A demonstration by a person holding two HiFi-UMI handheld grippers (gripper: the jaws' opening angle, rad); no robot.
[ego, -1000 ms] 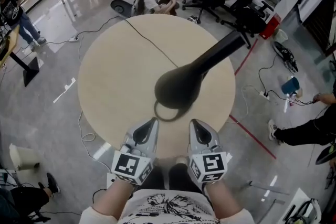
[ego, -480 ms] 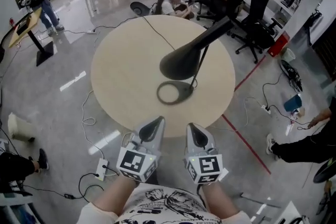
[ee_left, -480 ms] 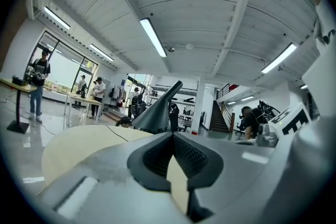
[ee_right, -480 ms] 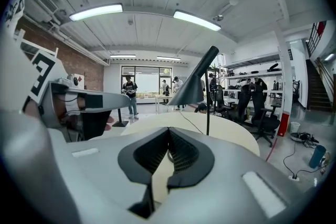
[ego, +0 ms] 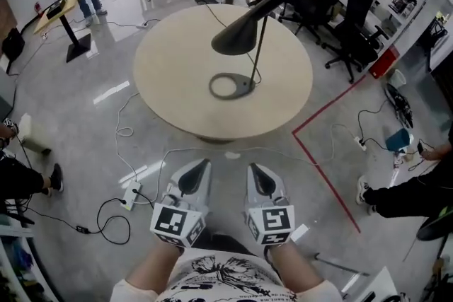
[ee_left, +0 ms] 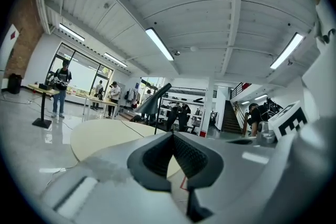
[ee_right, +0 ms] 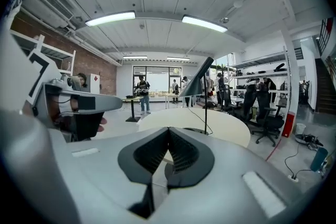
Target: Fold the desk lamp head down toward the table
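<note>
Head view, left to right. Left gripper (ego: pixel 202 166): jaws clenched on nothing, held low before the person's waist, well short of the table (ego: pixel 163 74), pointing toward it. Lamp (ego: pixel 249 23): stands on the table, right of its centre; ring base (ego: pixel 244 88), thin upright stem, cone head (ego: pixel 230 41) tilted and raised clear of the tabletop. Probably light, rigid, smooth metal with a stiff joint; best taken at the head's narrow neck, the base steadied against tipping. Right gripper (ego: pixel 253 169): jaws likewise pressed together, empty, level with the left, equally short of the table.
</note>
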